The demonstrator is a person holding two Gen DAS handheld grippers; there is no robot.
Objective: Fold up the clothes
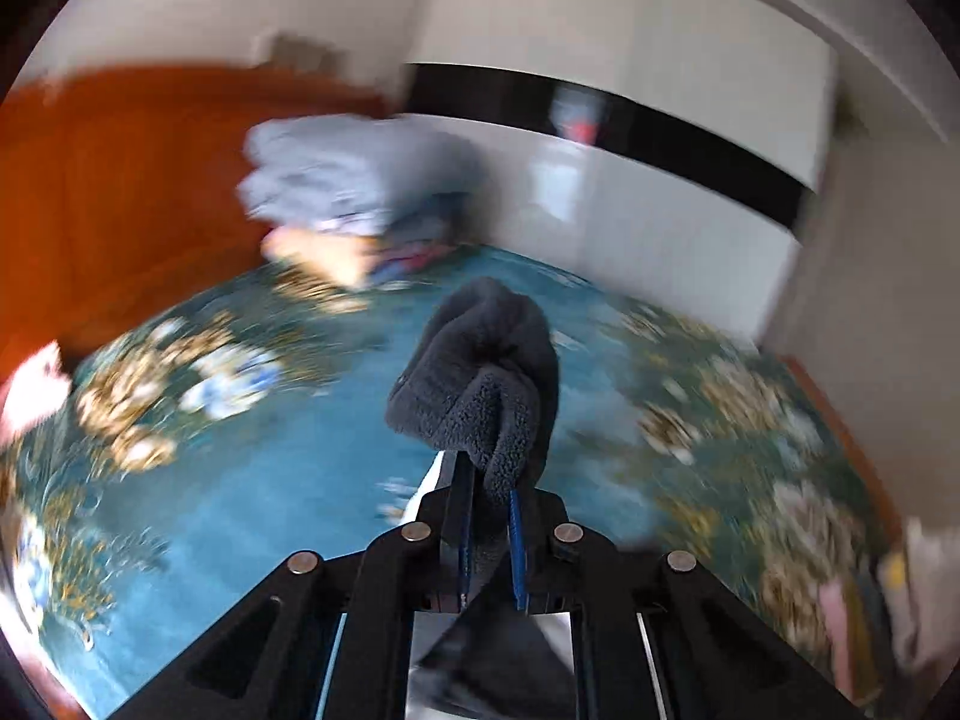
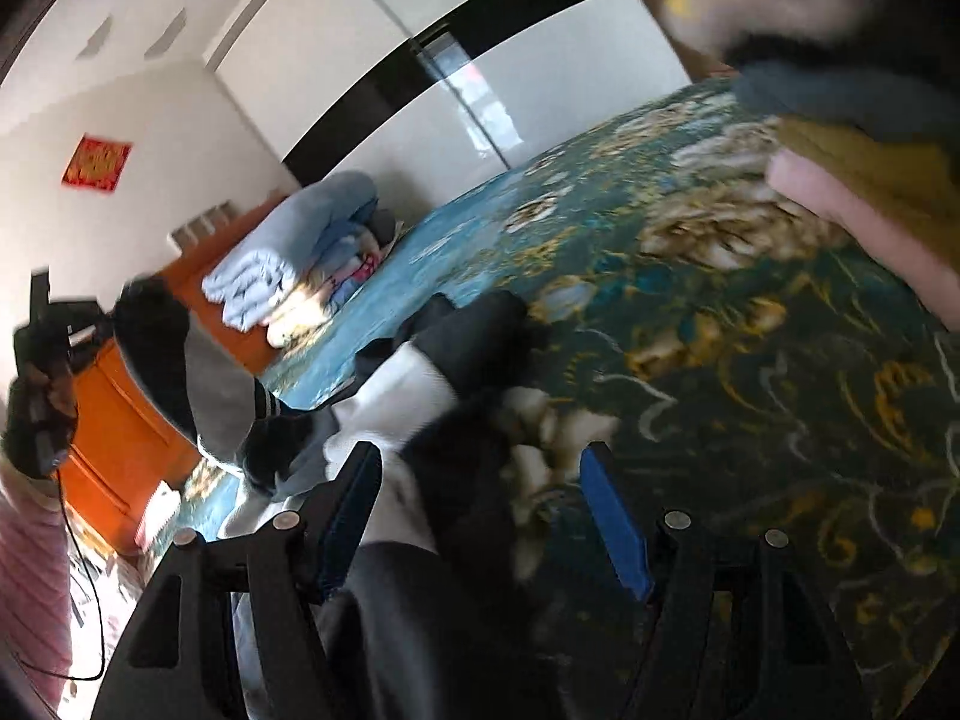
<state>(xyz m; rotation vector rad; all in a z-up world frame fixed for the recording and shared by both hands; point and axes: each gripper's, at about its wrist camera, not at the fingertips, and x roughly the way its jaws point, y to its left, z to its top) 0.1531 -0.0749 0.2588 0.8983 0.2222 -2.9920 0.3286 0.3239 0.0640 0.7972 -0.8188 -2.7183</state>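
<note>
Dark fleece garment [image 1: 480, 372] pinched in left claw [image 1: 489, 516], right claw [image 2: 480, 516] spread above, folded pile [image 2: 870, 138] nearby.

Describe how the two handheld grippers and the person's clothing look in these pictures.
The left gripper and the right gripper have black angular frames with round silver pins at the joints. Their fingers are flat black plates faced with blue pads. In the right wrist view, a thin black cable hangs beside a pink ribbed sleeve, and the person's hand wears a dark glove.
</note>
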